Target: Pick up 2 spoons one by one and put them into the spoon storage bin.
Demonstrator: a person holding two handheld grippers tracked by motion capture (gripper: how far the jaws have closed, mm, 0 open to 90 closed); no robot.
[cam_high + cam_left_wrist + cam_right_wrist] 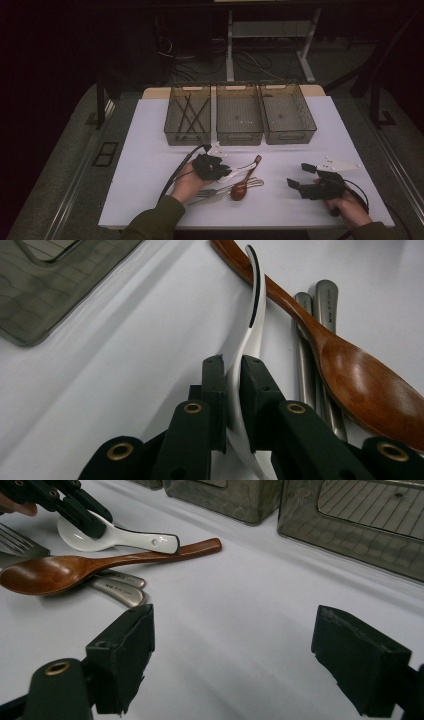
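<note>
Your left gripper (231,365) is pinching the white ceramic soup spoon (248,340) by its handle, the spoon lying on the white table (150,160) against the brown wooden spoon (350,375) and the steel forks (312,340). Lift straight up so the wooden spoon doesn't drag along, then carry it toward the smoky plastic bins (239,120). Keep your right gripper (230,655), jaws spread wide, clear to the side.

Your black left claw (231,371) held a white, black-edged ceramic spoon (253,325); the wooden spoon (350,375) was reddish-brown, the counter (125,365) white.
</note>
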